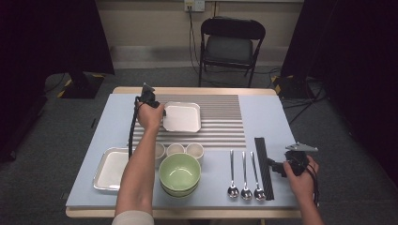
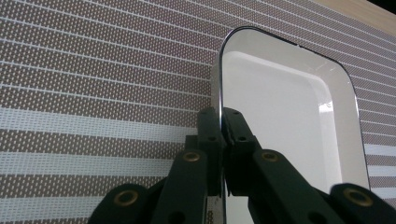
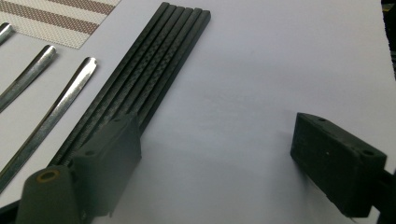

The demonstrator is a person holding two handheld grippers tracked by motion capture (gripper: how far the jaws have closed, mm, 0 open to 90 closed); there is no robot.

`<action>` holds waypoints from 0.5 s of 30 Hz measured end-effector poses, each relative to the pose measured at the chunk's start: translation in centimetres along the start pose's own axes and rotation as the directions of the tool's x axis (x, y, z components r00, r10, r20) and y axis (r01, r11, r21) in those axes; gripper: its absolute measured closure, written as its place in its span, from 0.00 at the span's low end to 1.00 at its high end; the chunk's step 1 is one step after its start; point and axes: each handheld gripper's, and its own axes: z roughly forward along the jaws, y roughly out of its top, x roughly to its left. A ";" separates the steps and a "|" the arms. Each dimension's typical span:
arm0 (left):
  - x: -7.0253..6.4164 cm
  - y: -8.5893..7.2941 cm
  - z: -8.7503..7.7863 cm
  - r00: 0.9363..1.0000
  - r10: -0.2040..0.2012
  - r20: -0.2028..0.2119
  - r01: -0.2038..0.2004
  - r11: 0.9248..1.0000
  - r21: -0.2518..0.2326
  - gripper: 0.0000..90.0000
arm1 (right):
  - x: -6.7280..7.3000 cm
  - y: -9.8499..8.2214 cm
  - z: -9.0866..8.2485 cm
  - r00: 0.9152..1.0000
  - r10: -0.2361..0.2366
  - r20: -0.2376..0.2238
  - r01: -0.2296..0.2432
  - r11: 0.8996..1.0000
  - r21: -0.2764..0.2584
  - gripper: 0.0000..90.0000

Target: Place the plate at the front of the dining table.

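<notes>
While the left gripper (image 2: 220, 122) clamps the white square plate's (image 2: 280, 116) rim at frame centre, the right gripper (image 3: 215, 154) stands apart beside the chopsticks (image 3: 154, 70).

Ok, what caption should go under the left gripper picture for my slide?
Left gripper shut on the rim of a white square plate over the striped placemat.
</notes>
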 end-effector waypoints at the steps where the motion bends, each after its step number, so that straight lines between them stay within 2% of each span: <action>1: 0.0 0.0 0.0 1.000 -0.001 0.000 0.001 1.000 0.000 0.97 | 0.0 0.0 0.0 1.000 0.000 0.000 0.000 1.000 0.000 0.17; 15: -0.1 -0.3 0.5 1.000 -0.010 -0.009 0.010 1.000 0.006 0.96 | 0.0 0.0 0.0 1.000 0.000 0.000 0.000 1.000 0.000 0.17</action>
